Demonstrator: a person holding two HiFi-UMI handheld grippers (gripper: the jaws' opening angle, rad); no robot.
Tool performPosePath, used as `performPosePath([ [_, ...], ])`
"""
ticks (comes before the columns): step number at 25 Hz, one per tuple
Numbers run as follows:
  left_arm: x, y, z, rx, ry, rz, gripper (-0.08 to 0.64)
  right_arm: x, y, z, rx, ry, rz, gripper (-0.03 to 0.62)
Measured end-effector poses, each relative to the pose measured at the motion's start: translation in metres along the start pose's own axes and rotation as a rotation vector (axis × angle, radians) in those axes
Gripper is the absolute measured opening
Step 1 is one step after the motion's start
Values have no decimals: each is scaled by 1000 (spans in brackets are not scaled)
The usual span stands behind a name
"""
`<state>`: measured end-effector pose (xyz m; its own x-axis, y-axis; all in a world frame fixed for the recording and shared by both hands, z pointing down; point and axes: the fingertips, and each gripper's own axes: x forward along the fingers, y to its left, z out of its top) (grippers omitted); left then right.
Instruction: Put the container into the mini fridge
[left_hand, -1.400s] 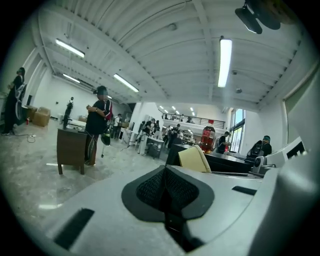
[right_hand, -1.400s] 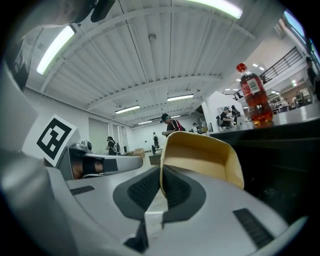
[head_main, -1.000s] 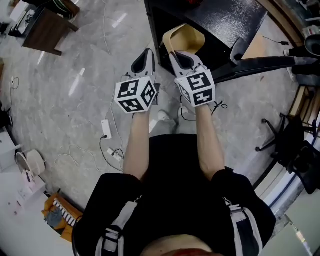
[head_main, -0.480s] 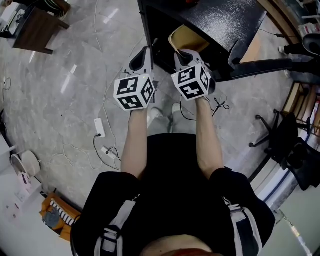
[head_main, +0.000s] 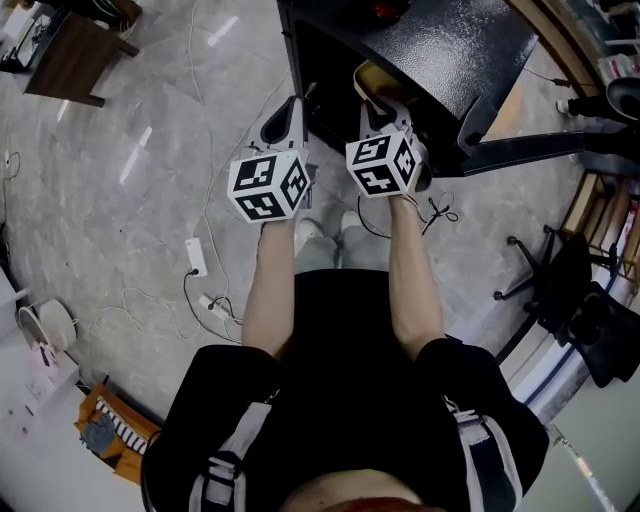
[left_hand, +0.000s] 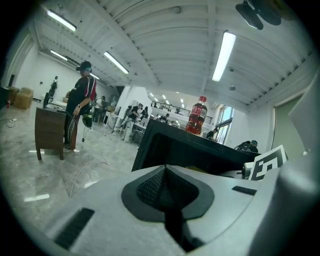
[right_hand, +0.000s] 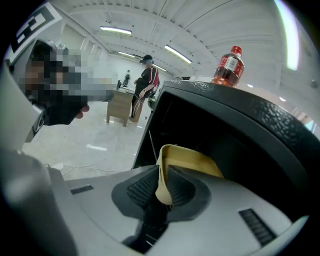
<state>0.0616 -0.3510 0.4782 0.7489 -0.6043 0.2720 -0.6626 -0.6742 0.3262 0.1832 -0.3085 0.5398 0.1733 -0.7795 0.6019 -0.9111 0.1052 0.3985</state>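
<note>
Container (right_hand: 186, 159): tan, thin-walled, open-topped; sat at the open front of the mini fridge (right_hand: 250, 117), its far part inside the dark opening, its near rim outside.
Right gripper (right_hand: 161, 187): jaws pressed together on the container's near rim; gripper body just in front of the fridge opening.
Left gripper (left_hand: 165, 172): jaws together with nothing between them; held beside the right gripper, off the fridge's front corner.
Mini fridge: black, textured top.
Red bottle (right_hand: 229, 66): upright on the fridge top.
Wooden desk (left_hand: 49, 133): well away from the fridge across the grey floor, a standing person (left_hand: 80, 107) just beside it.
</note>
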Motion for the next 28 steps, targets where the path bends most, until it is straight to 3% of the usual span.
performPosePath([
  [3,0,-1,2,-2,-7,-6,11,-5,0,4,44,-39,4,21],
  [7,0,-8,7,2,-19,-19,11,-25,-4,25,133,-178,-7,20],
  [11,-4,-14,16,17,-46,-28,10,-44,-4,47,267,-334,49,18],
  [16,-24,-8,39,35,-111,7,10,-66,-8,76,344,-470,99,14],
  [23,-89,22,88,64,-250,145,11,-93,10,141,436,-656,253,11],
  [28,-161,68,127,100,-369,308,11,-109,56,213,461,-801,404,11],
])
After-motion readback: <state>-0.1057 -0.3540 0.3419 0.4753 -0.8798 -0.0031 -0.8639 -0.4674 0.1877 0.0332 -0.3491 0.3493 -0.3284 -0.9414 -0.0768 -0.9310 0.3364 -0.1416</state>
